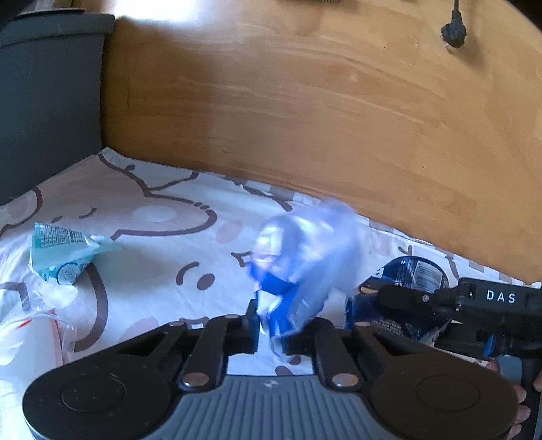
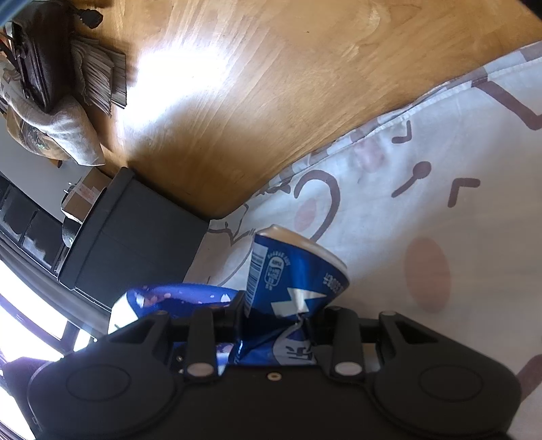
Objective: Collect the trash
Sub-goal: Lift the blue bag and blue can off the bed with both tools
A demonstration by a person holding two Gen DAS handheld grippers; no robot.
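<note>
My left gripper [image 1: 271, 330] is shut on a blurred clear-and-blue plastic wrapper [image 1: 301, 257], which sticks up from between the jaws above the bed sheet [image 1: 152, 237]. My right gripper [image 2: 279, 316] is shut on a crushed blue drink can [image 2: 298, 270], dented where the pads press it. A blue printed wrapper [image 2: 162, 298] lies just left of that can, partly hidden by the gripper. In the left wrist view the blue can [image 1: 420, 270] shows at the right, close beside the held wrapper. A teal snack wrapper [image 1: 57, 254] lies on the sheet to the left.
A clear plastic bag [image 1: 30, 331] lies at the sheet's left edge. A dark bin [image 1: 47, 101] stands on the wooden floor [image 1: 305, 101] beside the bed; it also appears as the dark bin [image 2: 128, 230]. A black plug [image 1: 454, 32] and a bag [image 2: 37, 57] lie on the floor.
</note>
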